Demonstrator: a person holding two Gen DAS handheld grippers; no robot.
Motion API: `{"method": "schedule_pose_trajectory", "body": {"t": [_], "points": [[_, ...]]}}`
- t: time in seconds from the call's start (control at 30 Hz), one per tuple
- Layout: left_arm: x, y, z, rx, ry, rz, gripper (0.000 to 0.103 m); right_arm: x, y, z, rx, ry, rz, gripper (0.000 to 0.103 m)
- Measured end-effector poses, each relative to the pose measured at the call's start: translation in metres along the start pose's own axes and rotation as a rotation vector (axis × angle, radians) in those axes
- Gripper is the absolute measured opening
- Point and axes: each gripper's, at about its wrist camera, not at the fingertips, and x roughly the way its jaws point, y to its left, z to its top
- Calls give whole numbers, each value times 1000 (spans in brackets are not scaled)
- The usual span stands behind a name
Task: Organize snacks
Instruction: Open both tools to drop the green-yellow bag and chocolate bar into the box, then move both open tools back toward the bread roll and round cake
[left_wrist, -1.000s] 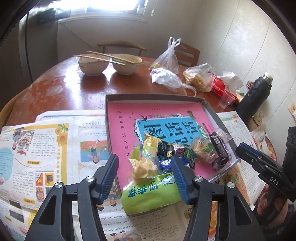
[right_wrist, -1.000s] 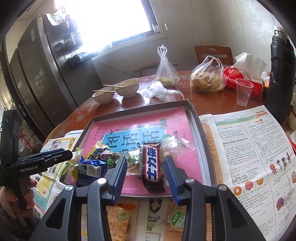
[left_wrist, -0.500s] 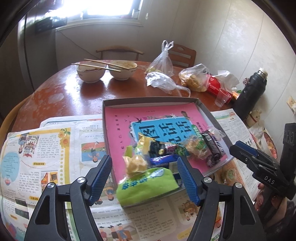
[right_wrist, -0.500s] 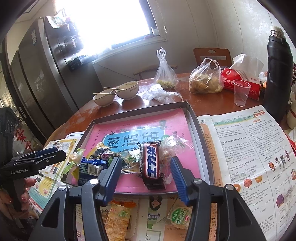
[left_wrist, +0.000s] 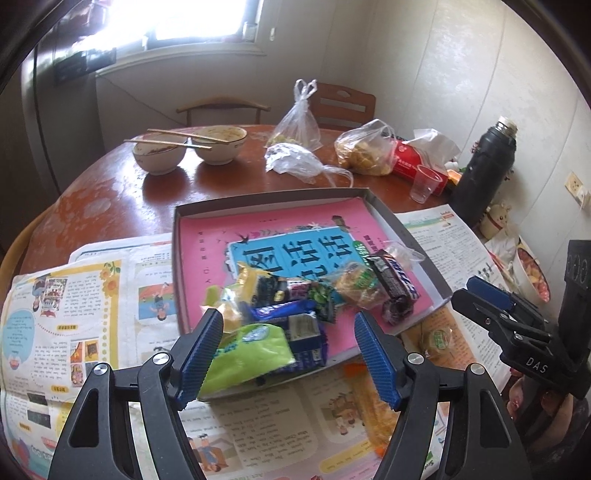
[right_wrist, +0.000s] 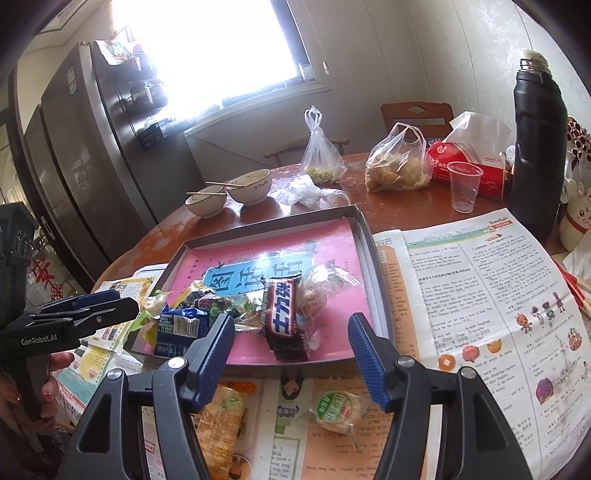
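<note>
A shallow grey box (left_wrist: 266, 199) lined with a pink book holds a pile of snacks: a green packet (left_wrist: 251, 354) at its near edge, a blue wrapper (left_wrist: 284, 310) and a dark chocolate bar (left_wrist: 395, 284). My left gripper (left_wrist: 288, 354) is open and empty, above and just short of the green packet. My right gripper (right_wrist: 291, 350) is open and empty, in front of the chocolate bar (right_wrist: 282, 314) and the box (right_wrist: 369, 236). An orange packet (right_wrist: 221, 413) and a round green snack (right_wrist: 334, 406) lie on newspaper outside the box.
Newspapers (right_wrist: 480, 288) cover the near part of the round wooden table (left_wrist: 110, 192). Two bowls with chopsticks (left_wrist: 188, 147), plastic bags (left_wrist: 365, 151), a red tissue box (right_wrist: 469, 170), a clear cup (right_wrist: 463, 186) and a black flask (right_wrist: 535, 147) stand behind.
Both grippers have opened wider and pulled back and up from the box. The snacks have stayed in the box.
</note>
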Motion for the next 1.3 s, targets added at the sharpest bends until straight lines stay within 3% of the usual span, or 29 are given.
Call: {"method": "schedule_pose_trajectory", "body": {"t": [1.0,1.3], "points": [[-6,-52,-32,46,14,-47,76,-28,-18,-23,-10,-23,-28,75],[4,-64,-44,53,54,-63,76,-30,-21,-30,-16,-13,-28,76]]}}
